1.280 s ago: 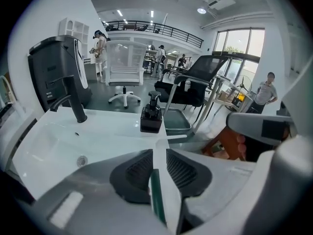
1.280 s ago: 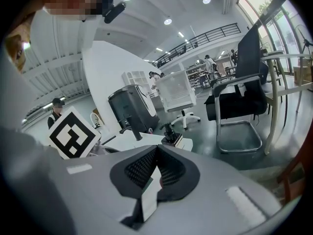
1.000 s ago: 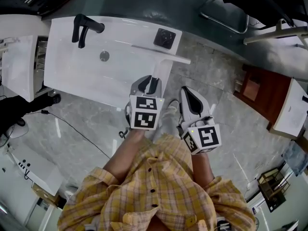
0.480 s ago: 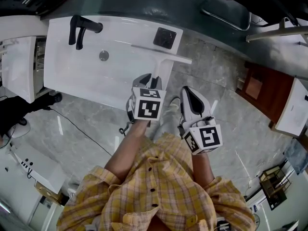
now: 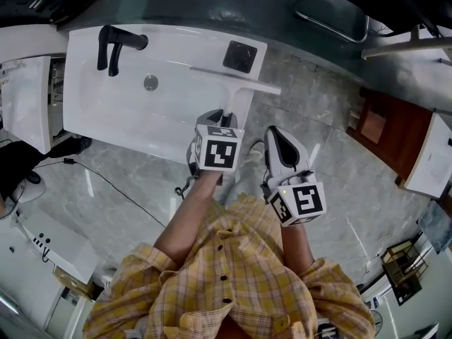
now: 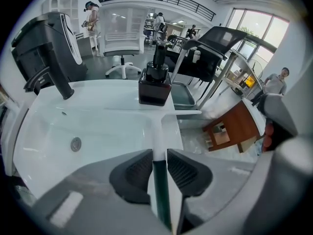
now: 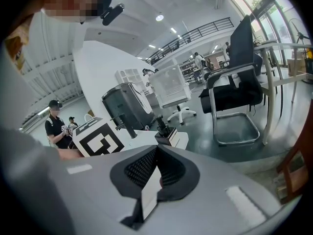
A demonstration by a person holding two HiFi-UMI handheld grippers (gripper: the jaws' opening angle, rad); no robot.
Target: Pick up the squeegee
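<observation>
The squeegee [image 5: 235, 80] lies across the right end of the white sink [image 5: 106, 111], its long blade toward the back and its handle reaching the front edge. My left gripper [image 5: 224, 114] points steeply down over that handle. In the left gripper view the handle [image 6: 157, 131], white above and dark green below, runs between the pads [image 6: 139, 168]. The jaws have just been closing and now sit against both sides of it. My right gripper [image 5: 277, 135] hangs beside it over the floor, shut [image 7: 156, 153] with nothing held.
A black faucet [image 5: 113, 44] and a drain [image 5: 150, 82] sit at the basin's left. A black soap dispenser [image 5: 240, 56] stands just behind the blade. Marble floor lies below, a wooden stand [image 5: 381, 136] to the right and a chair base [image 5: 332, 20] behind.
The left gripper has sunk onto the squeegee handle and tipped more steeply downward, its marker cube sliding up the picture. The right gripper has stayed put.
</observation>
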